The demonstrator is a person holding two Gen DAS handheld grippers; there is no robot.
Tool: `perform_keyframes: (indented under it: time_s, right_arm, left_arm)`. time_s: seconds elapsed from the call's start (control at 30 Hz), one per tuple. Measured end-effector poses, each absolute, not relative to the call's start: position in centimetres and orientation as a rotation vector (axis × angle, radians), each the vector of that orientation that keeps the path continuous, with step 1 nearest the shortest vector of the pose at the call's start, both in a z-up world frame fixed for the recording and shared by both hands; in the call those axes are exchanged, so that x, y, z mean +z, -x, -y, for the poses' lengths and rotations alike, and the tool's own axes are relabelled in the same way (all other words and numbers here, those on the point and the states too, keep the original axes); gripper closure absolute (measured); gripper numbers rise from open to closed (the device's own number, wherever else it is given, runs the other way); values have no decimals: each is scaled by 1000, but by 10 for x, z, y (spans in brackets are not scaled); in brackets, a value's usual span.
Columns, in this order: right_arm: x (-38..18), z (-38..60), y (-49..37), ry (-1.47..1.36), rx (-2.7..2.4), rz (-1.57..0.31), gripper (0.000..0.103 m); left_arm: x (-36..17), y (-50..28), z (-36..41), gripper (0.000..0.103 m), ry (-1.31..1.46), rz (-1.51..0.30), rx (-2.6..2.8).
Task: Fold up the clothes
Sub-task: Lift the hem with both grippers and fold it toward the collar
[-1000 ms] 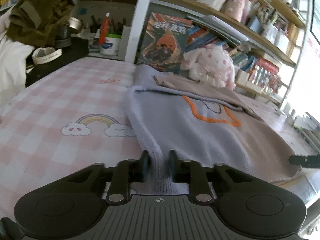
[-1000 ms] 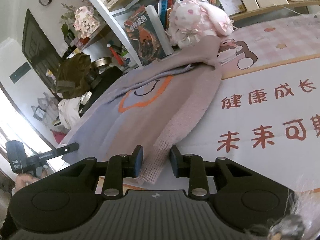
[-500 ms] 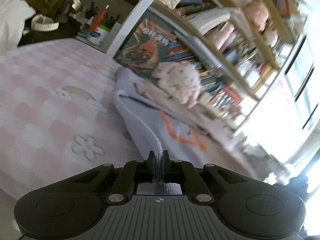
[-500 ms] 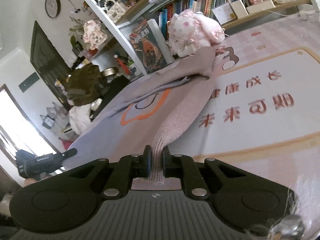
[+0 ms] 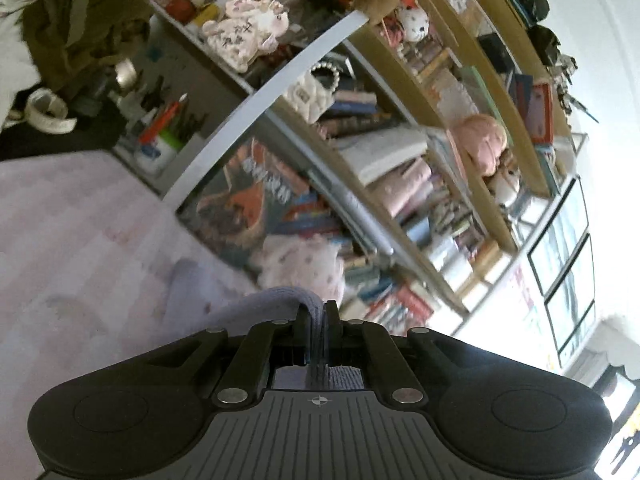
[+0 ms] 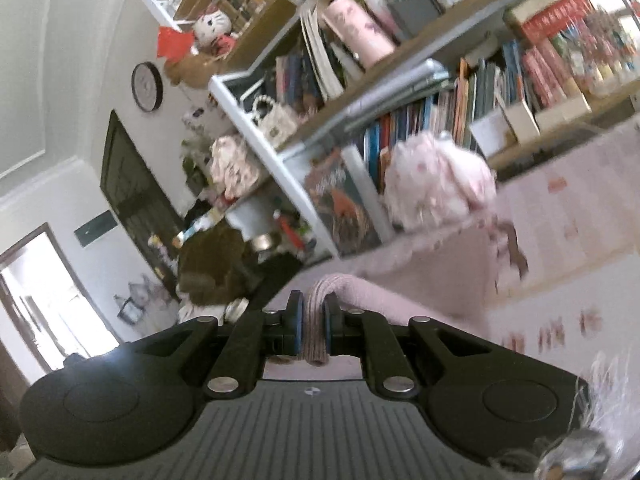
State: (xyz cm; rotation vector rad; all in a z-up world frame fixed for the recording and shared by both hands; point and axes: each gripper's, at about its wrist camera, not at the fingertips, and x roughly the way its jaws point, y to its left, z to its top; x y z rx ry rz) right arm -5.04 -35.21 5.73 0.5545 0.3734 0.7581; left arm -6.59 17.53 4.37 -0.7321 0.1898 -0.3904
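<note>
Left wrist view: left gripper (image 5: 316, 322) clamped on a bunched lavender hem of the sweater (image 5: 256, 300); fabric rises into the jaws from the left and falls away toward the pink checked surface (image 5: 80, 240) below; the garment's bulk lies ahead and under the gripper, its long axis running away toward the bookshelf (image 5: 400, 184); a pink plush toy (image 5: 304, 264) sits at the shelf foot, just past the far end of the cloth; an olive garment (image 5: 80, 28) is heaped far left, well apart; picture blurred, details of the hem unclear.

Right wrist view: right gripper (image 6: 314, 316) pinched on the pinkish ribbed cuff (image 6: 316, 320) of the same sweater; the sleeve arcs right and away toward the plush toy (image 6: 436, 184), draping onto the surface (image 6: 560, 208); a wall clock (image 6: 147, 86) and dark doorway stand far left.

Judgement: both corners are held up; the fold likely carries them forward over the body, so the toy at the far end is the nearest obstruction.
</note>
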Motion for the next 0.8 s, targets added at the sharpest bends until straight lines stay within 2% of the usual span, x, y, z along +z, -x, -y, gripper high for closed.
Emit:
perform_keyframes:
  time_s: [0.17,0.3,0.73,0.8]
  right_arm:
    - [83,341,2,-515,703,-351,94]
    - [82,330,-38,-501,647,-386,94]
    - [14,312,-145,-554,525,-582,93]
    - [4,309,-156,-555,505,-608,92]
  left_arm:
    - [58,19,-171,99,735,-180,-367]
    - [59,-13,-168,99,692,-214,-328]
    - [13,-97,-171,98,663,-402,-207]
    - [5,-105,-171,93,660,-434,-187]
